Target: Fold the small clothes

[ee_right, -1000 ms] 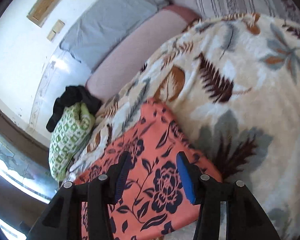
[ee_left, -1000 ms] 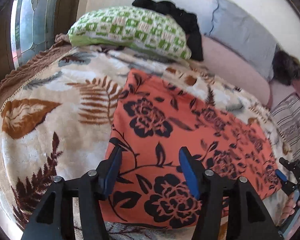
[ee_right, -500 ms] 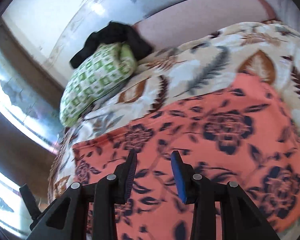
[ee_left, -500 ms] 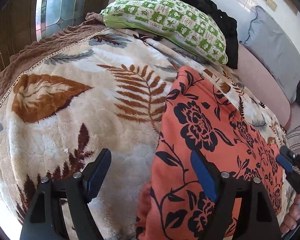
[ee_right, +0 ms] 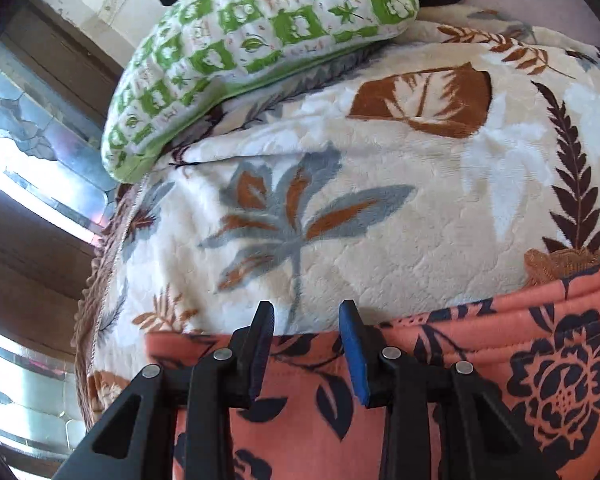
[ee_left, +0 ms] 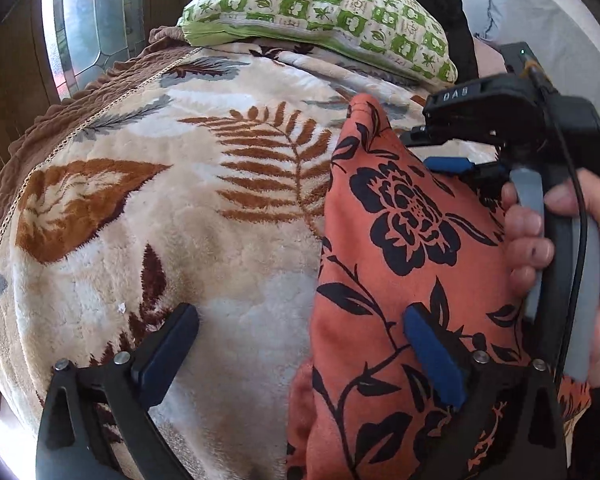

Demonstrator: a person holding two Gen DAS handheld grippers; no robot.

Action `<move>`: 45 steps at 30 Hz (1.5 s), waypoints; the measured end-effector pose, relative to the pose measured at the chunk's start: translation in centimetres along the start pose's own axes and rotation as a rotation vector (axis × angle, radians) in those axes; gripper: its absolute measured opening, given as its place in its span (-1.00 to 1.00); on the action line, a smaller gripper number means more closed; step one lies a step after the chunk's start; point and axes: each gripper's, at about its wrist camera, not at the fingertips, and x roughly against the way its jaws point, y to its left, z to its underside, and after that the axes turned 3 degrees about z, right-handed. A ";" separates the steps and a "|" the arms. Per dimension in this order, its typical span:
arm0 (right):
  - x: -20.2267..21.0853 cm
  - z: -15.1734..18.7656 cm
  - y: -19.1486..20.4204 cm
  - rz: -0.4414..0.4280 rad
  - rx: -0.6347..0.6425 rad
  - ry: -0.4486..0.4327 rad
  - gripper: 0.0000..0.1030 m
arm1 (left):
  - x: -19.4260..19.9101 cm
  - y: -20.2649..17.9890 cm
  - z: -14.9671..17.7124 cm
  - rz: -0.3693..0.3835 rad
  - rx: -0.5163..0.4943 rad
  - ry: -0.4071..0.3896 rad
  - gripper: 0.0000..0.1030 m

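Observation:
An orange garment with black flowers (ee_left: 400,264) lies on a cream leaf-patterned blanket (ee_left: 172,216). My left gripper (ee_left: 300,336) is wide open over the garment's left edge, its right finger on the cloth and its left finger over the blanket. The right gripper (ee_left: 448,164) shows in the left wrist view, held by a hand over the garment's far part. In the right wrist view the right gripper (ee_right: 306,320) is open, holding nothing, its fingertips at the garment's edge (ee_right: 460,360).
A green-and-white checked pillow (ee_left: 324,12) lies at the head of the bed with a black garment (ee_left: 452,4) behind it. A brown blanket border (ee_left: 80,100) runs along the left edge beside a window (ee_left: 84,24).
The left gripper moved left and closer to the garment's left edge. The right gripper swung over the garment to its far edge and now appears large in the left wrist view.

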 end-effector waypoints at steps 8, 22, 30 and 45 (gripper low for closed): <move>9.9 2.7 -3.7 -0.018 0.051 -0.136 -0.27 | 1.9 1.0 -0.4 0.030 0.041 -0.078 0.99; 18.4 15.2 -18.1 0.038 -0.065 -0.101 -0.27 | 5.6 4.5 2.5 0.027 0.172 -0.121 1.00; 21.6 15.3 -15.4 -0.108 0.008 -0.280 -0.26 | 10.2 3.7 9.1 0.187 0.180 -0.149 0.90; 14.5 16.0 -11.3 -0.046 0.155 -0.070 -0.42 | 4.2 1.3 6.4 0.295 0.343 -0.050 0.36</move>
